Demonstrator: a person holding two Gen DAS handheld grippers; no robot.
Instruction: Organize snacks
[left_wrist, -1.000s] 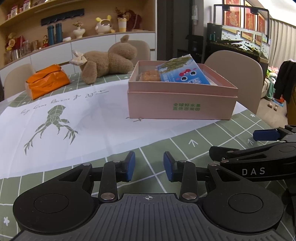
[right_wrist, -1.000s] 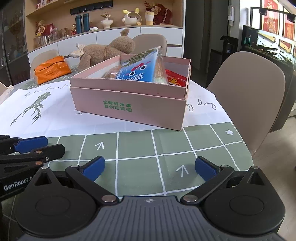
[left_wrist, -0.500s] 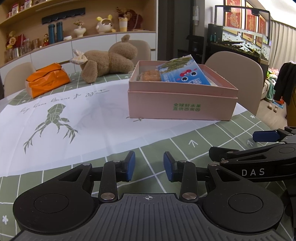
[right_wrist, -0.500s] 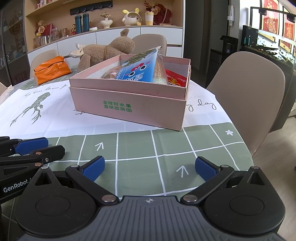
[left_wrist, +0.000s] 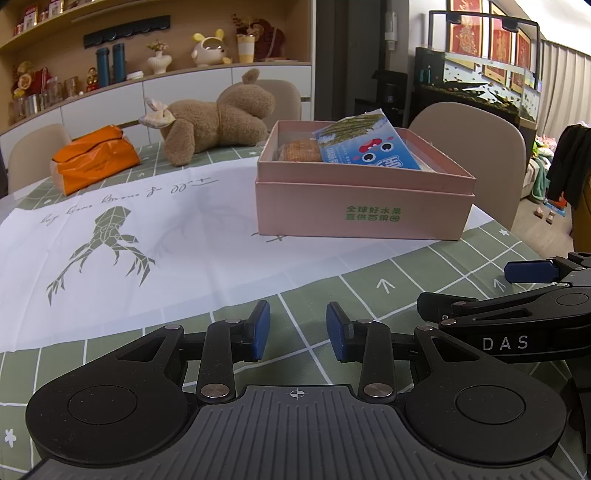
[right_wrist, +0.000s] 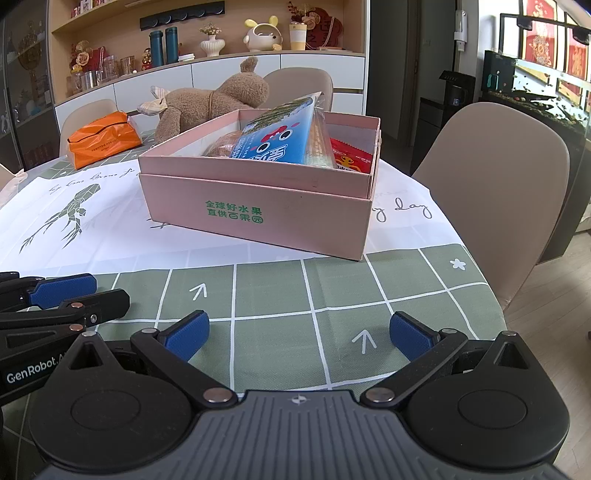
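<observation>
Nothing has shifted since a second ago: I keep my left gripper (left_wrist: 297, 332) partly open and my right gripper (right_wrist: 299, 334) spread wide, both empty above the green checked tablecloth (right_wrist: 273, 291). The snacks, a blue snack packet (right_wrist: 280, 138) among them, sit in the pink box (right_wrist: 258, 214) well ahead.

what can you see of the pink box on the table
The pink box looks like cardboard, lidless, with green printed characters on its front wall. It sits flat on the white printed cloth over the green checked tablecloth. Inside, a blue snack bag leans up above the rim, beside a brown pastry and a red packet. Neither gripper touches it.
</observation>
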